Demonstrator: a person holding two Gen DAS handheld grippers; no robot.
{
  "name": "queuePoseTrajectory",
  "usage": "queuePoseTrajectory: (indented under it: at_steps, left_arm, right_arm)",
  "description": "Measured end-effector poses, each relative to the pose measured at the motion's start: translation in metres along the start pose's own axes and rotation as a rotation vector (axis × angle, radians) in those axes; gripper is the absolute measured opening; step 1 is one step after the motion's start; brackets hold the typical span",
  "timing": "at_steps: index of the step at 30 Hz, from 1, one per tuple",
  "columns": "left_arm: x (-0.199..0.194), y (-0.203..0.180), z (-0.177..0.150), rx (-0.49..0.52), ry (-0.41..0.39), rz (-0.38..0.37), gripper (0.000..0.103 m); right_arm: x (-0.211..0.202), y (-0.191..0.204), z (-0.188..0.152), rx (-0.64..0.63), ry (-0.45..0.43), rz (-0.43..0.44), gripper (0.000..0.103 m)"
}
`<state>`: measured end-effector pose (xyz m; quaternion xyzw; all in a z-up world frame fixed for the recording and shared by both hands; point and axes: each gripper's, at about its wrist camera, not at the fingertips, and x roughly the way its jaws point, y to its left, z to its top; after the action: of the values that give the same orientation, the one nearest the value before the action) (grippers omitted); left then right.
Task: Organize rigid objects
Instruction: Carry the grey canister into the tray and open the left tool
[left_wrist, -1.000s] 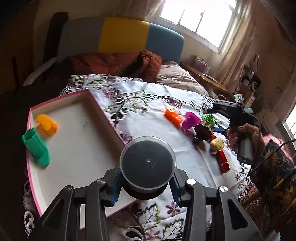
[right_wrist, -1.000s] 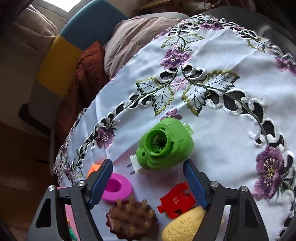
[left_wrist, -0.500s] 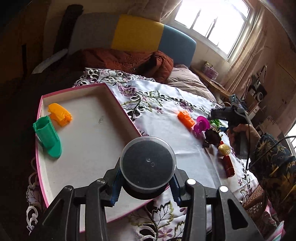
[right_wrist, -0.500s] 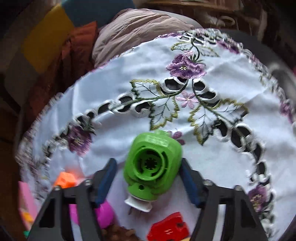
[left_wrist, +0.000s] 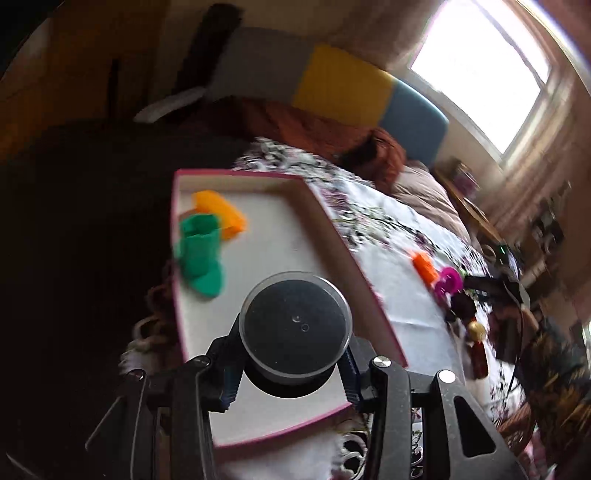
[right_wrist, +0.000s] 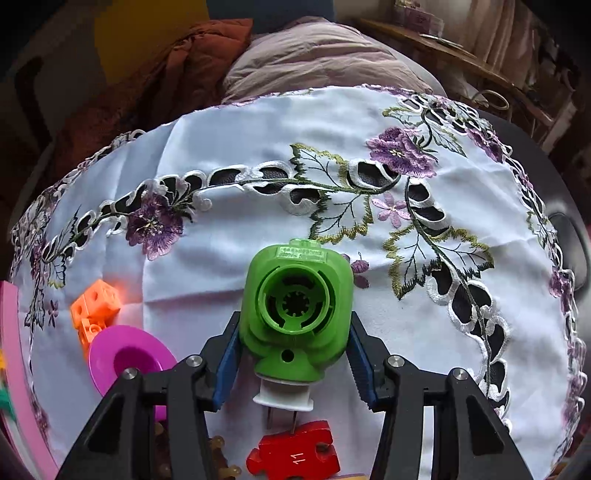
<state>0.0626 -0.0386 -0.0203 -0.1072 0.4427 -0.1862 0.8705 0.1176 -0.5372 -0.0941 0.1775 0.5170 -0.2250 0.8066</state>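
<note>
1. Embroidered tablecloth covers the table; purple flowers, cutwork.
2. Pink-rimmed tray w/ white floor, on the cloth's left side in my L cam.
3. My L claw clamped on a black round container w/ clear lid, hanging over the tray's near end.
4. My R claw clamped on the green plug-in unit, blue pads on both flanks, prongs toward cam at 6 o'clock.
5. In tray, ~10 o'clock from container: green piece touching orange piece.
6. On cloth, ~8 o'clock from plug: magenta disc, orange cube block just behind it.
7. Red puzzle piece marked 11, just below the prongs.
</note>
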Motion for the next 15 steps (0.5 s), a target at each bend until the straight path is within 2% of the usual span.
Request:
queuePoseTrajectory:
  at_steps: [3, 6, 9, 15]
  left_arm:
    - [0.001, 0.002, 0.005, -0.016, 0.007, 0.006, 0.044]
    - [0.009, -0.014, 0.020, 0.037, -0.008, 0.016, 0.044]
    - [0.031, -0.028, 0.040, 0.057, 0.003, 0.014, 0.044]
    - [0.091, -0.039, 0.082, 0.062, 0.036, 0.080, 0.044]
  right_arm:
    - [-0.003, -0.002, -0.011, -0.021, -0.067, 0.013, 0.053]
    - [-0.004, -0.002, -0.008, -0.021, -0.057, 0.016, 0.053]
    - [-0.004, 0.000, -0.007, -0.035, -0.058, 0.002, 0.053]
    - [-0.002, 0.002, -0.005, -0.039, -0.051, 0.001, 0.053]
